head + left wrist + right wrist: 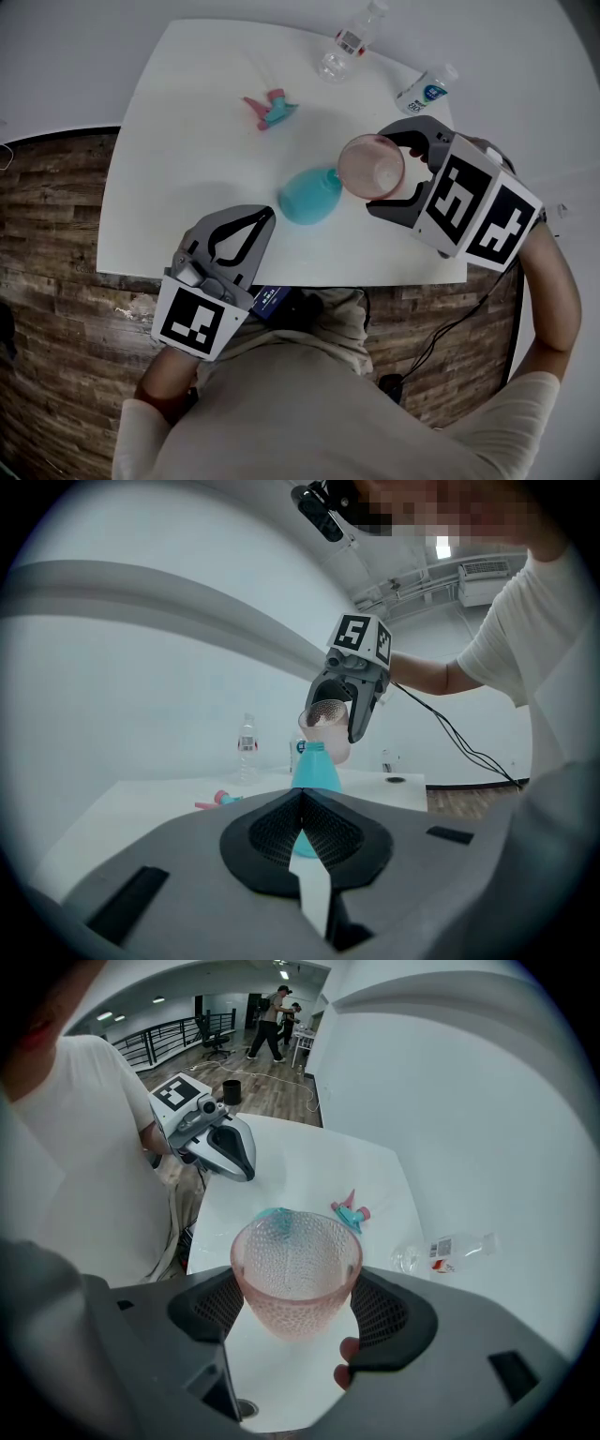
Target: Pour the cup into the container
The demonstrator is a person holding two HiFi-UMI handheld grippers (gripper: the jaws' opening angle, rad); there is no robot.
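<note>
Pink cup (pixel 370 167) clamped in R gripper (pixel 384 172), near teal container (pixel 309 195); L gripper (pixel 262 221) jaws together; 2 bottles (pixel 349 42) (pixel 427 91) beyond.

Open at the left of the desk (pixel 169 187). Blocked at centre by the teal container (pixel 311 195), farther off by spray nozzle (pixel 270 108) and bottles (pixel 352 42).

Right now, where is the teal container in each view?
Head view: teal container mid-table, just left of the pink cup.
Left gripper view: teal container at centre, under the pink cup.
Right gripper view: its top peeks over the pink cup's far rim.
Shared landmark: the pink cup.
</note>
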